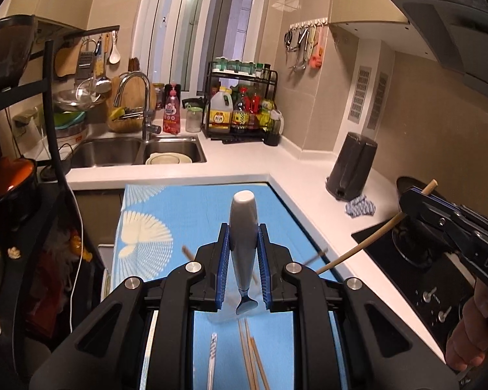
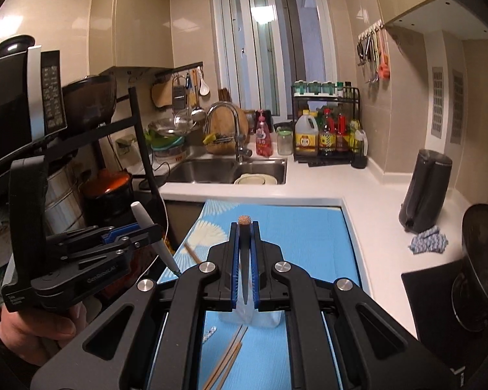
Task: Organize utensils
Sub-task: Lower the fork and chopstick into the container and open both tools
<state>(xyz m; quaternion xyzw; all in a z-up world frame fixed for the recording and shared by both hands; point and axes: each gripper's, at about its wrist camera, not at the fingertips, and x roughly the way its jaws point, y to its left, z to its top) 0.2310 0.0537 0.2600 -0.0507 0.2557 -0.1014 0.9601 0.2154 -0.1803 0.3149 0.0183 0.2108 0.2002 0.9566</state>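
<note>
My left gripper [image 1: 243, 247] is shut on a grey-handled metal utensil [image 1: 243, 224], held upright above the blue mat [image 1: 166, 208]. It also shows in the right wrist view [image 2: 136, 227] with the utensil's handle [image 2: 141, 216] sticking up. My right gripper [image 2: 244, 232] is shut on a wooden chopstick [image 2: 244, 219], seen end-on. In the left wrist view the right gripper [image 1: 413, 200] holds that chopstick [image 1: 358, 248] slanting down to the left. Several chopsticks [image 1: 252, 354] and a patterned utensil [image 1: 212, 354] lie on the mat beside a clear container [image 2: 260, 320].
A white counter [image 1: 309, 175] wraps around the mat. A dark kettle [image 1: 351, 165] and a blue cloth [image 1: 361, 206] stand on the right, next to a black hob [image 1: 419, 279]. A sink [image 1: 133, 151] and a bottle rack [image 1: 240, 107] are at the back.
</note>
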